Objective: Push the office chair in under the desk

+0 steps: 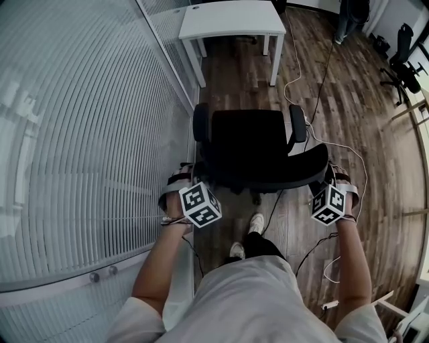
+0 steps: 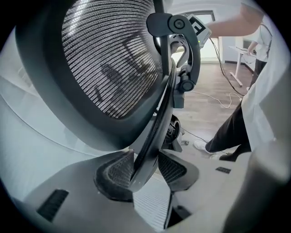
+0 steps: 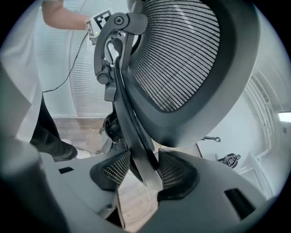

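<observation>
The office chair (image 1: 258, 151) stands on the wooden floor (image 1: 348, 120), close to the glass wall (image 1: 80, 134) with blinds that runs along the left edge of the floor. Its seat points toward the white desk (image 1: 231, 19), which stands farther ahead next to the same wall. The chair is not under the desk: a strip of bare floor lies between them. The two armrests (image 1: 200, 122) are on both sides of the seat, and the backrest (image 2: 113, 59), made of black mesh, is on the side of the person.

The left tongs (image 2: 144, 169) are clamped on the left side bar of the backrest. The dark curved bar passes between the two ribbed pads (image 2: 119, 170) and they press on it. The right tongs (image 3: 142, 169) are clamped in the same way on the right side bar of the backrest, with the bar tight between their pads (image 3: 117, 169). Both tongs point downward and forward, one at each side of the chair, and both arms of the person are stretched out.

One white shoe (image 1: 256, 223) of the person is on the floor just behind the base of the chair. A thin light cable (image 1: 295, 74) lies loose on the floor from beside the desk to the right side of the chair. Another black chair (image 1: 404, 57) stands well apart, near the far right corner of the floor.
</observation>
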The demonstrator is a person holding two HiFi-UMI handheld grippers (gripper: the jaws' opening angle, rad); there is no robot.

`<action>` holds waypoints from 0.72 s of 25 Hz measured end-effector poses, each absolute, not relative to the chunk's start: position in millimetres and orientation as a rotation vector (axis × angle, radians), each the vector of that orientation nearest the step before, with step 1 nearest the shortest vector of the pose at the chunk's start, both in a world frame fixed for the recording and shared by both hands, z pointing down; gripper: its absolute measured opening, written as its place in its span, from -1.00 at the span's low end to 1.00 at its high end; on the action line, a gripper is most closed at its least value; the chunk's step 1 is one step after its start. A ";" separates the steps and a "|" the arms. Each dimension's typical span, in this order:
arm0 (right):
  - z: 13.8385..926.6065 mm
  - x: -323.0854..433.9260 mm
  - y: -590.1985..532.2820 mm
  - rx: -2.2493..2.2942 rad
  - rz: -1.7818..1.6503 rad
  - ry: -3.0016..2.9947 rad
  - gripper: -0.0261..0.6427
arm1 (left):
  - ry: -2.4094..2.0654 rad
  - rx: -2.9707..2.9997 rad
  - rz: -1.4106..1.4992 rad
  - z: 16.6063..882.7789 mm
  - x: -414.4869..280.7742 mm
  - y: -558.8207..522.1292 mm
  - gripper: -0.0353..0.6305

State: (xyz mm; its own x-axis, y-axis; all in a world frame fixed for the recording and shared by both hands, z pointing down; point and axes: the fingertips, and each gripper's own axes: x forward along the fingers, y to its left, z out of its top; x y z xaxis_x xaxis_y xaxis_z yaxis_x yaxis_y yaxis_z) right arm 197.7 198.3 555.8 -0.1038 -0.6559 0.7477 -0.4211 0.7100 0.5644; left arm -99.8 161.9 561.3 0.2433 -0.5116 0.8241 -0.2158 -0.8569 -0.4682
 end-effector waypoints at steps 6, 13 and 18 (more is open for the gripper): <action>553.2 206.1 174.7 0.869 -0.246 -1.729 -0.31 | 0.702 -2.249 -1.671 560.0 -91.2 141.5 -0.35; 553.3 212.3 143.0 0.862 -0.253 -1.738 -0.31 | 0.731 -2.251 -1.681 561.2 -85.1 113.4 -0.35; 553.8 218.1 124.7 0.855 -0.268 -1.749 -0.31 | 0.751 -2.221 -1.711 563.6 -78.8 97.4 -0.35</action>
State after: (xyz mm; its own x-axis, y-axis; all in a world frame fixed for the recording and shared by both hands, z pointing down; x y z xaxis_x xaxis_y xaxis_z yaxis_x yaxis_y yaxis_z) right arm 218.1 124.7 553.8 -0.1224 -0.6620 0.7395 -0.4105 0.7121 0.5695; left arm -78.8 97.4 563.6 0.1829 -0.5298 0.8282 -0.2509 -0.8396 -0.4817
